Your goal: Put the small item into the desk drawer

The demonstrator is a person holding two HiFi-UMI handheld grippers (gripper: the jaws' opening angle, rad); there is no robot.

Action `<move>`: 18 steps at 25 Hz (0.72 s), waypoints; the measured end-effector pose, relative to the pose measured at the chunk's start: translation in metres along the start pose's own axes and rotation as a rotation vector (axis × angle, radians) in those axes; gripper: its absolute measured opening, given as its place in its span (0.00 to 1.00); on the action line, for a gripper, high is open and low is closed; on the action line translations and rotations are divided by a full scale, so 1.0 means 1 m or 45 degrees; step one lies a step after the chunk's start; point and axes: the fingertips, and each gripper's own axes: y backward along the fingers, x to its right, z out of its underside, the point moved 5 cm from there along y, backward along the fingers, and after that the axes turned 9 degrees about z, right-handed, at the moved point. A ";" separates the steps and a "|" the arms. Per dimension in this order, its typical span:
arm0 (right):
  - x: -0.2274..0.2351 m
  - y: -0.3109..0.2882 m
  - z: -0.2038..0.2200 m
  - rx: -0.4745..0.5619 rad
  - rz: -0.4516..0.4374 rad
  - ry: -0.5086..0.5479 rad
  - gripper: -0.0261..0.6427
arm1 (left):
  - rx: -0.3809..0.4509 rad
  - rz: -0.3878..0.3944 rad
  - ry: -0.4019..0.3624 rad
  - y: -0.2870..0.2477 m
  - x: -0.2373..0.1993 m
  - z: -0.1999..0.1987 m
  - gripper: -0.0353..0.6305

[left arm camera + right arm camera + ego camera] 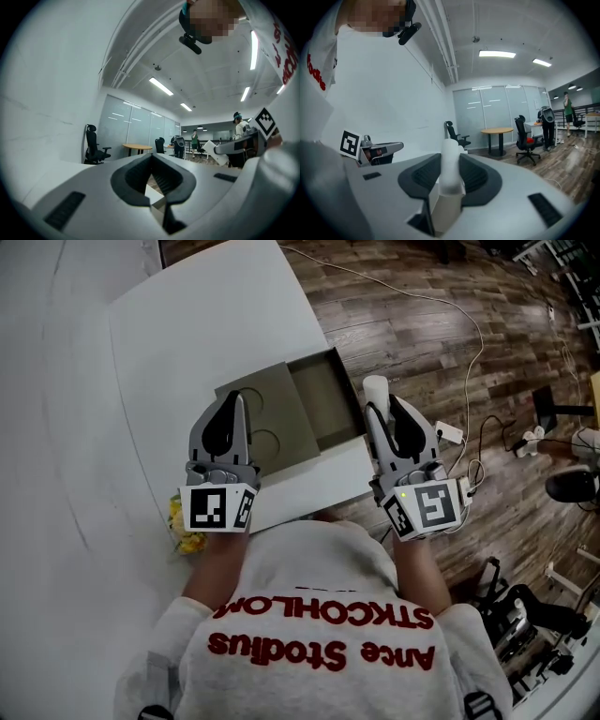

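The desk drawer (323, 399) stands pulled out from the white desk (206, 324), and its olive-grey inside is bare. My right gripper (380, 413) hovers at the drawer's right edge, shut on a small white rounded item (375, 388) that sticks out past the fingertips. In the right gripper view the white item (450, 168) stands upright between the dark pads of the right gripper (450, 157). My left gripper (240, 399) is above the drawer's left part, shut with nothing in it. Its tips meet in the left gripper view (151, 157).
A yellow object (185, 531) lies on the desk beside my left hand. Right of the desk is wooden floor with cables and a white power strip (448, 434). Office chairs (525, 138) and a round table (497, 131) stand further off, with people (194, 140) in the distance.
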 end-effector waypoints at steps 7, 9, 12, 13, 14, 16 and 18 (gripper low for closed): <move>-0.003 -0.029 0.053 -0.220 -0.041 -0.045 0.23 | -0.080 -0.012 0.040 -0.007 -0.005 0.033 0.06; -0.002 -0.038 0.066 -0.258 -0.048 -0.048 0.23 | -0.097 -0.011 0.049 -0.010 -0.005 0.041 0.06; -0.002 -0.050 0.086 -0.314 -0.043 -0.050 0.23 | -0.122 -0.003 0.059 -0.013 -0.006 0.055 0.06; -0.003 -0.054 0.094 -0.334 -0.041 -0.049 0.23 | -0.130 -0.001 0.063 -0.013 -0.006 0.059 0.06; -0.004 -0.057 0.101 -0.355 -0.039 -0.045 0.23 | -0.138 0.000 0.067 -0.012 -0.007 0.063 0.06; -0.007 -0.064 0.113 -0.402 -0.037 -0.031 0.23 | -0.152 0.000 0.073 -0.012 -0.008 0.067 0.06; -0.008 -0.068 0.124 -0.454 -0.035 -0.013 0.23 | -0.164 0.000 0.077 -0.012 -0.008 0.067 0.06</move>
